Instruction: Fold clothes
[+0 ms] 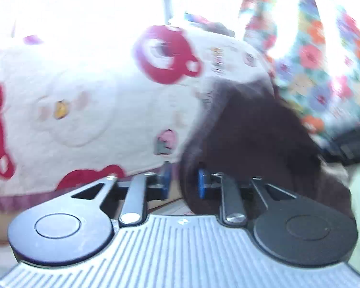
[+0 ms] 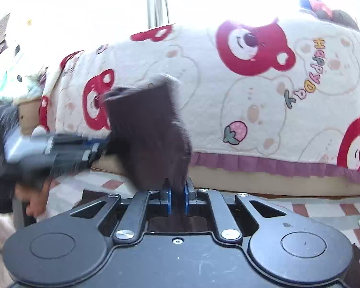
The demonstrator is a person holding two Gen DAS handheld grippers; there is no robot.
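Note:
A dark brown garment [image 2: 151, 132] hangs in the air in front of the bed. My right gripper [image 2: 177, 200] is shut on its lower edge, the cloth pinched between the blue pads [image 2: 169, 199]. My left gripper [image 2: 100, 147] shows blurred at the left of the right wrist view, reaching to the garment's left edge. In the left wrist view the left gripper [image 1: 183, 183] has its jaws partly apart, with the brown garment [image 1: 252, 144] bunched against the right pad [image 1: 201, 183]; the grip is unclear.
A bed with a white quilt printed with red bears [image 2: 264, 76] fills the background, with a purple frill [image 2: 276, 165] along its edge. A person in floral clothing [image 1: 312, 60] stands at the right of the left wrist view. Checked floor [image 2: 324, 213] lies below.

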